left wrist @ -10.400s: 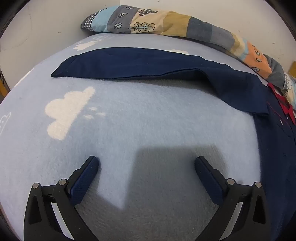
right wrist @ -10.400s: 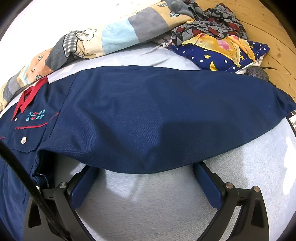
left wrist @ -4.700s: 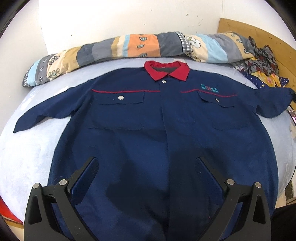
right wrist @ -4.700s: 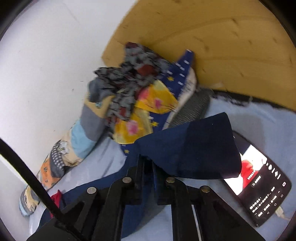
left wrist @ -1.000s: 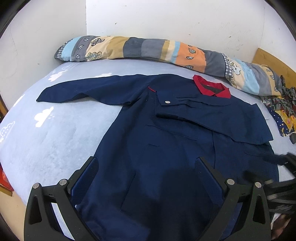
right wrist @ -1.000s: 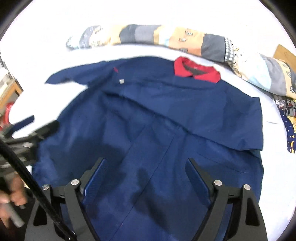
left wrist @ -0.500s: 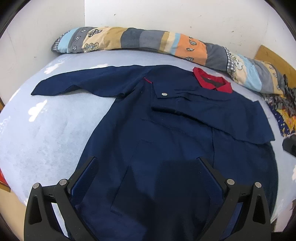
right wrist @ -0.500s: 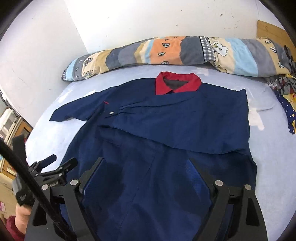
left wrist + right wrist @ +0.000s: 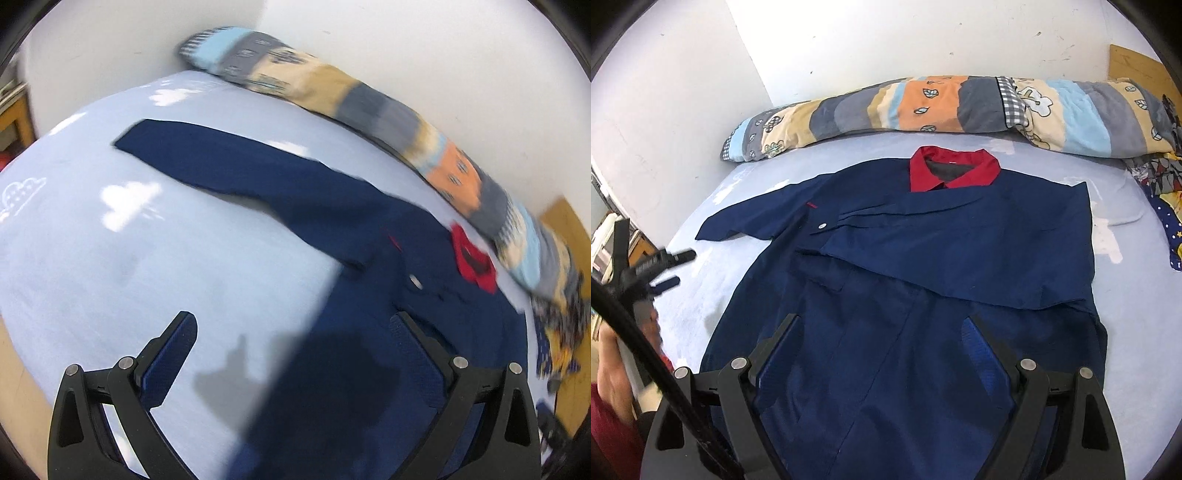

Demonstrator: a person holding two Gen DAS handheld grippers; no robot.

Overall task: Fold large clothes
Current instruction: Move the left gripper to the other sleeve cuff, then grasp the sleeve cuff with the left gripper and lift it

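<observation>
Lying Half-Folded: Navy Jacket, One Sleeve Still Out

Sprawling across the pale blue cloud-print fleece bedspread [image 9: 1137,332], front up: navy blue work jacket with red collar [image 9: 886,295]. Far left of the right wrist view: a hand [image 9: 613,369] and a dark red sleeve, cut off by the frame edge, carrying the left gripper [image 9: 677,267], blurred, over bare bedspread beside the jacket. Plenty of open fleece there, between the hem side and the bed edge. Left sleeve [image 9: 229,166] stretched flat toward the wall corner, cuff well short of the long patchwork bolster [image 9: 923,107] running along the white wall. In the left wrist view, left gripper [image 9: 295,332] jaws spread wide, nothing between them, one finger over fleece, one over navy cloth; whole view smeared, collar and snap button only blobs. Centre: right gripper [image 9: 886,332] jaws likewise wide apart and empty, above the lower front. Right: other sleeve folded across the chest, its fold edge straight, hiding the pocket there. Crumpled patterned cloths [image 9: 1160,184] cut off at the far right edge. Compared with half a second back: left gripper swung leftward off the jacket body; right view unchanged.
</observation>
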